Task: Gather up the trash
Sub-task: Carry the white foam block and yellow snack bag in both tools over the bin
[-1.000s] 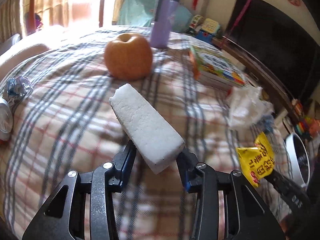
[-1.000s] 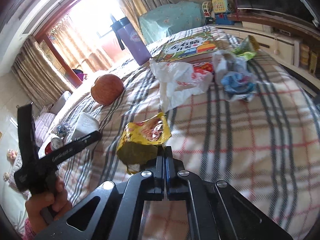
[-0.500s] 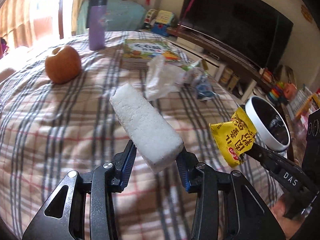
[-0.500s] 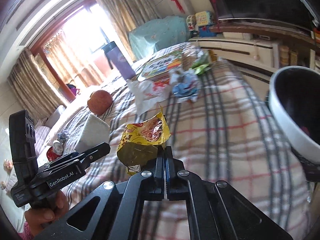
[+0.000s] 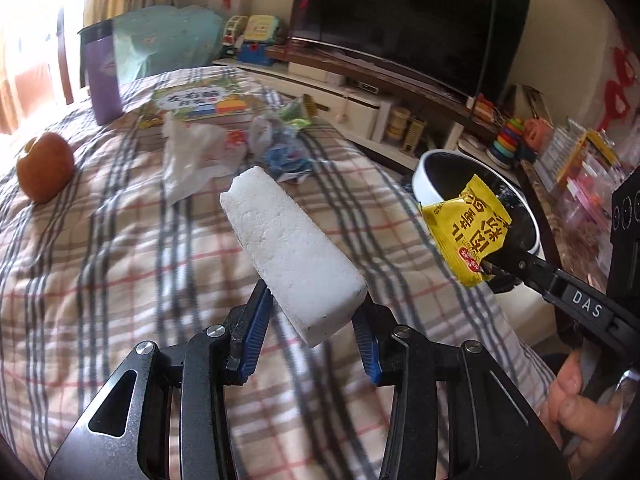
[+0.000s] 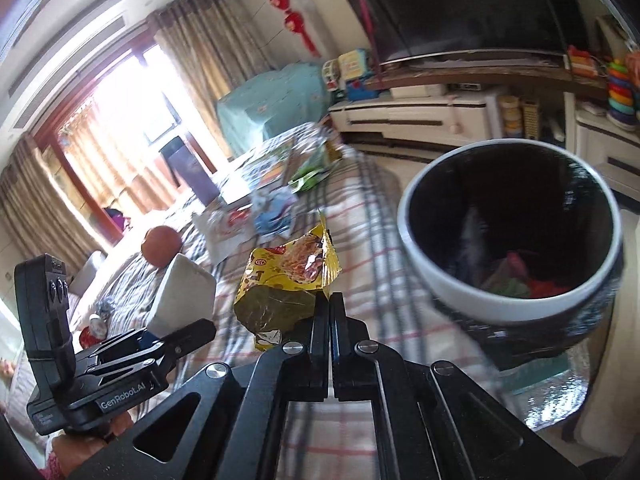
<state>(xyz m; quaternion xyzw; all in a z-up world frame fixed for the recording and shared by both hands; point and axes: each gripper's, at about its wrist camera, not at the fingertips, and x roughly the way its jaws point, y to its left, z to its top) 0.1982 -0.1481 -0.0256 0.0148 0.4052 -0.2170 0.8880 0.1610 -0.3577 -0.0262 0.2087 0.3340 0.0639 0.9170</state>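
Checked bedding covers the bed (image 5: pixel 120 240), and beyond its far side edge stands a white-rimmed bin (image 6: pixel 508 240) with a black liner. The left tool (image 5: pixel 316 320) clamps a white foam block (image 5: pixel 288 248) by its near end, jaws partly apart on its width. The block's long axis runs up and away from the tool, its free end pointing toward the far end of the bed. The right tool (image 6: pixel 329 312) is fully closed, pinching the lower corner of a yellow snack wrapper (image 6: pixel 288 280), which stands up above the jaws just short of the bin's rim.

Likely risks: the wrapper is light and held by one corner, so released before the rim it would flutter onto the bed or floor. The block sticks out far from its grip; it could knock the rim or twist loose. The two tools are near each other at the bin and might collide. More trash, a plastic bag (image 5: pixel 192 156) and crumpled wrappers (image 5: pixel 284 148), remains near the bed's far end.
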